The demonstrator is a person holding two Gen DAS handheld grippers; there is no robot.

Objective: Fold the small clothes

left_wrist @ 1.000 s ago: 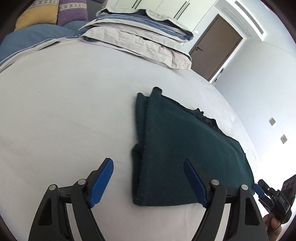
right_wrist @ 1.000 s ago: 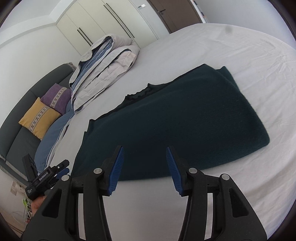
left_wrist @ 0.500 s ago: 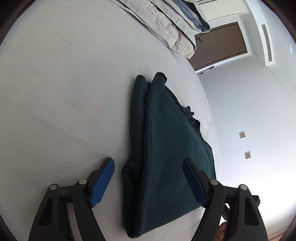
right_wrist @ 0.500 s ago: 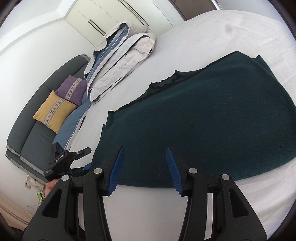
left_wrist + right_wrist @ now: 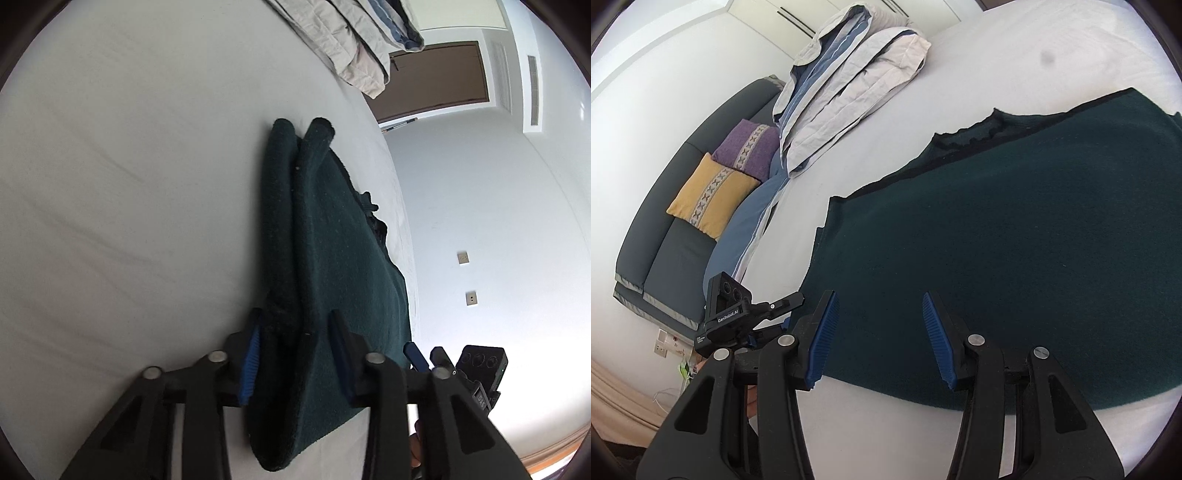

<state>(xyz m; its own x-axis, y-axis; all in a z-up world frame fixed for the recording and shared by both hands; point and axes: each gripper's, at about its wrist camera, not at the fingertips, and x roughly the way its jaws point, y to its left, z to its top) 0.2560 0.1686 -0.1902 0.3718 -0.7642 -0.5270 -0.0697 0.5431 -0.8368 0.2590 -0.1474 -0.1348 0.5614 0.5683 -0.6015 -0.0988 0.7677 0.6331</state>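
Left wrist: dark green garment's (image 5: 332, 266) folded edge sits between left hand-held gripper (image 5: 295, 350) fingers.

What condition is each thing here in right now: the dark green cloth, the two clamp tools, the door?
Dark green garment: folded, lying flat on the bed.
Left gripper: fingers straddling the garment's folded edge, not fully shut.
Right gripper: open, holding nothing, over the garment's near edge.
Brown door: closed.

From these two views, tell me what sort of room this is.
Most likely a bedroom. A dark green garment lies on a wide white-sheeted bed, folded bedding is stacked on the bed's far side, and a sofa with cushions stands beside built-in wardrobes.
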